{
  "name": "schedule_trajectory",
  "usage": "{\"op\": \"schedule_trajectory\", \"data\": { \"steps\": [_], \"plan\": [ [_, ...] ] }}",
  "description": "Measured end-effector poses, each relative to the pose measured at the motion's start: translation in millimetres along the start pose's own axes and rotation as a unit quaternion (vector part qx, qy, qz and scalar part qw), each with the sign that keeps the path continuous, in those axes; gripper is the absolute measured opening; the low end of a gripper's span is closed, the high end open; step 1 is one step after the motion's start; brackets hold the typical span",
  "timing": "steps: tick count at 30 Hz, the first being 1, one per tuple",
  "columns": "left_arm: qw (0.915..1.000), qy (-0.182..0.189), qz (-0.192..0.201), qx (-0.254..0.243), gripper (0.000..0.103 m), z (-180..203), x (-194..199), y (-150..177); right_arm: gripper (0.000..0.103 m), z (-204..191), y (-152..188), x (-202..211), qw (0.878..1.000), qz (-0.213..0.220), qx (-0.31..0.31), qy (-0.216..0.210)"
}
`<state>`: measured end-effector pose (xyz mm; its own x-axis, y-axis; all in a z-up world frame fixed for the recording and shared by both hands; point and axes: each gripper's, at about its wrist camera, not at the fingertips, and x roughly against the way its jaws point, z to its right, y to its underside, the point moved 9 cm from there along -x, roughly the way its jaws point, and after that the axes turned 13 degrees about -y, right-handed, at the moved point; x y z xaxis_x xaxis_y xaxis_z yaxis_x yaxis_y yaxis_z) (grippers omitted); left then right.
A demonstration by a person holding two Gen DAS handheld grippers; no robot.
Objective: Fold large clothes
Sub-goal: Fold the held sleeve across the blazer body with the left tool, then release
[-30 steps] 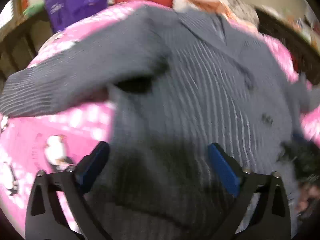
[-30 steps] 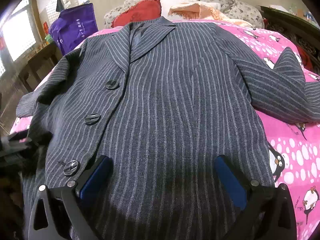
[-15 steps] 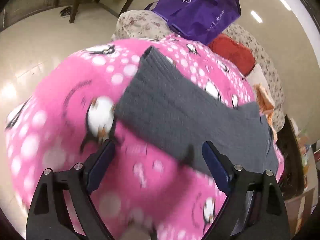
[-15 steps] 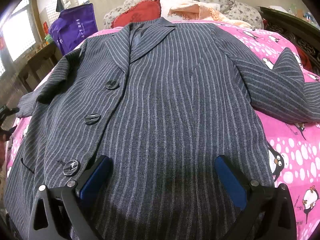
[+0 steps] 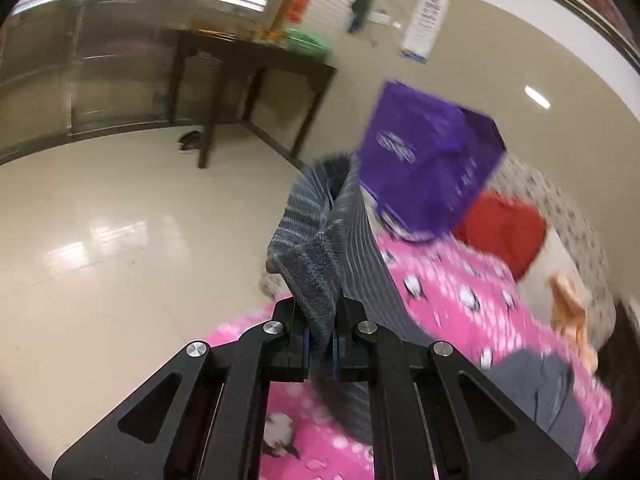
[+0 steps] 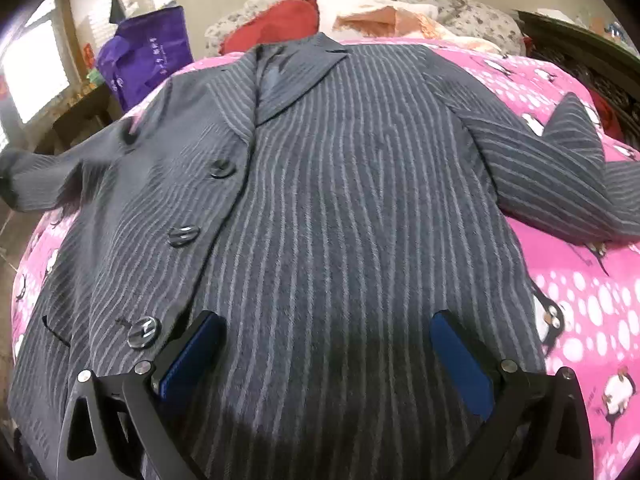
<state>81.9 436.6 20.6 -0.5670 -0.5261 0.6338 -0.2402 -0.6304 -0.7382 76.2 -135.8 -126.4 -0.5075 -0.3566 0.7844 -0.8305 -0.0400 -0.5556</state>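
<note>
A grey pinstriped jacket (image 6: pixel 340 200) lies face up on a pink penguin-print bedspread (image 6: pixel 592 288), with three dark buttons down its front. Its right sleeve (image 6: pixel 560 172) lies bent on the bedspread. My right gripper (image 6: pixel 326 344) is open and hovers over the jacket's lower front, empty. My left gripper (image 5: pixel 320 350) is shut on the jacket's left sleeve cuff (image 5: pixel 316 240) and holds it lifted off the bed at the left edge. That sleeve also shows in the right wrist view (image 6: pixel 44 176), stretched out to the left.
A purple bag (image 5: pixel 432 164), a red pillow (image 5: pixel 504 228) and peach cloth (image 6: pixel 384 16) sit at the head of the bed. A dark wooden table (image 5: pixel 248 68) stands on the tiled floor (image 5: pixel 100 220) left of the bed. Dark furniture (image 6: pixel 580 48) flanks the right side.
My left gripper moved off the jacket body to the left sleeve cuff, closed on it and lifted it. The sleeve is now pulled out leftward. My right gripper stayed put and open.
</note>
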Motion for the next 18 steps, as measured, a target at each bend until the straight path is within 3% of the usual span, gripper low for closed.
{"op": "schedule_trajectory", "data": {
  "steps": [2,4,8,11,14,16,17,18],
  "plan": [
    [0.9995,0.009,-0.003,-0.029,0.006,15,4,-4,0.102,5,1,10,1.000,-0.002,-0.007,0.019],
    [0.9973,0.041,-0.009,-0.060,0.006,45,12,3,0.102,15,2,27,0.999,0.012,-0.017,0.044],
    [0.9777,0.157,-0.036,-0.135,0.006,158,45,50,0.102,33,15,53,0.996,0.014,-0.031,0.085],
    [0.9458,0.247,-0.064,-0.200,0.006,260,82,108,0.102,34,34,60,0.991,0.000,-0.002,0.131],
    [0.8983,0.334,-0.087,-0.272,0.006,358,128,188,0.102,35,47,64,0.990,0.007,0.012,0.143],
    [0.8662,0.375,-0.118,-0.308,0.006,402,152,242,0.102,38,52,64,0.990,0.009,0.012,0.143],
    [0.8541,0.388,-0.133,-0.320,0.006,417,163,264,0.102,40,54,63,0.990,0.011,0.008,0.138],
    [0.8343,0.407,-0.159,-0.336,0.006,435,172,295,0.102,44,55,62,0.992,0.014,-0.004,0.128]
  ]
}}
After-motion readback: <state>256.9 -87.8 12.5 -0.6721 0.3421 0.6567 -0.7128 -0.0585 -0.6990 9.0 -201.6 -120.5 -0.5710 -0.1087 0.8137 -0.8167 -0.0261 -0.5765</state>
